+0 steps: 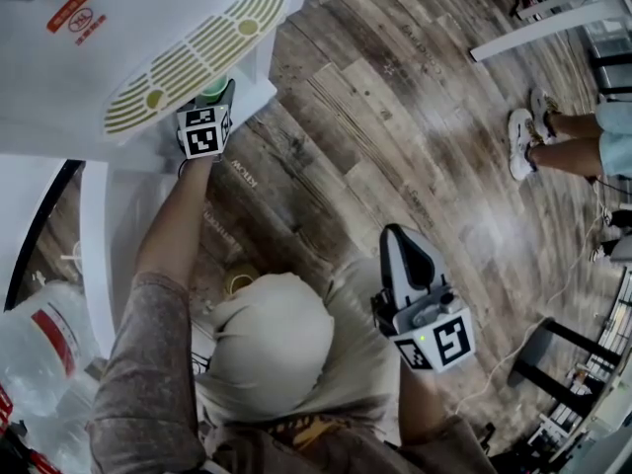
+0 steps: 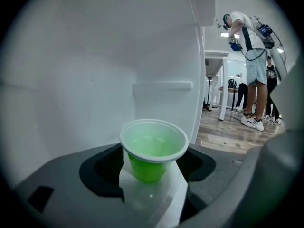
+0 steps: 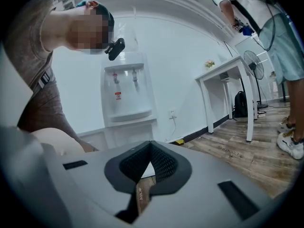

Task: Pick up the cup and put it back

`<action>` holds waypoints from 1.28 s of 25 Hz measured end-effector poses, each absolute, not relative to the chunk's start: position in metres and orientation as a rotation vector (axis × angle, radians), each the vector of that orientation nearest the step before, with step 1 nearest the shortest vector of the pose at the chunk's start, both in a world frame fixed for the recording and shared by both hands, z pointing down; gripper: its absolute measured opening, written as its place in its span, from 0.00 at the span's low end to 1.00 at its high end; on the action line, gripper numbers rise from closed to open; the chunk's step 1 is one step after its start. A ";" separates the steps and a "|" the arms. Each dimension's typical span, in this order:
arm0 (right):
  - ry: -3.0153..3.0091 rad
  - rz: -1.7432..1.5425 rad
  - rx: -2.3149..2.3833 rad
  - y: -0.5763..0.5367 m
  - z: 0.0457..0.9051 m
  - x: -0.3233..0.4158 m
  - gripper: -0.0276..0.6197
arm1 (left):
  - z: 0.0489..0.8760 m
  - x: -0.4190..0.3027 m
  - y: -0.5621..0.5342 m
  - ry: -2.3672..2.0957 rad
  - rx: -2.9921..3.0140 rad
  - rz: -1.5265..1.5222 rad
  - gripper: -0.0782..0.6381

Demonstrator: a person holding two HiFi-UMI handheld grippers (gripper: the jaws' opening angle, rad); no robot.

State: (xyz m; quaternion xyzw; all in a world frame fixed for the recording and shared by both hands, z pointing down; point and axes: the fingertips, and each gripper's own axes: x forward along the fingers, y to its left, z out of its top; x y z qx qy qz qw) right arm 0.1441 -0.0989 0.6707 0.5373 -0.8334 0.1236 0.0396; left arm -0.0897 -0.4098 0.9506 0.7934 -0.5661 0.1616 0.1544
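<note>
Wood-plank flooring (image 1: 395, 117) is filling most of the head view, and a tall white plastic water dispenser (image 1: 118, 28) with a yellow-green slotted drip grille (image 1: 193, 57) is taking up the upper left of the frame. At the right end of that grille the person is reaching in with the left gripper (image 1: 215, 95). In its own view a small translucent green plastic cup with a rolled white rim (image 2: 151, 163) is sitting upright at lower centre, between the jaws, on a white ledge (image 2: 152, 198) of the dispenser. The jaws are standing wide, with the dark pads just beside the cup; the rim is staying round with no dent showing, so I am reading the pads as flanking it and not pressing.

The right gripper (image 1: 400, 240) is hanging at lower right of the head view, well apart from the dispenser, its jaws meeting at the tips with nothing between them.

I am judging the cup to be very light and thin-walled, with liquid possibly lying in the bottom, so it is likely to buckle, slip or tip under a hard or uneven squeeze. The safest hold seems to be across the mid-wall just under the stiffer rim, gently, keeping it upright
</note>
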 end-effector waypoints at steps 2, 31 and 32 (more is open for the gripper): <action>-2.556 0.378 1.645 -0.099 0.671 0.144 0.05 | 0.951 -0.090 -0.408 -1.625 2.264 0.466 0.59; -2.703 0.339 1.589 -0.067 0.648 0.145 0.05 | 0.827 -0.071 -0.291 -1.460 2.326 0.333 0.63; -2.709 0.339 1.583 -0.067 0.648 0.143 0.05 | 0.821 -0.070 -0.285 -1.446 2.334 0.329 0.63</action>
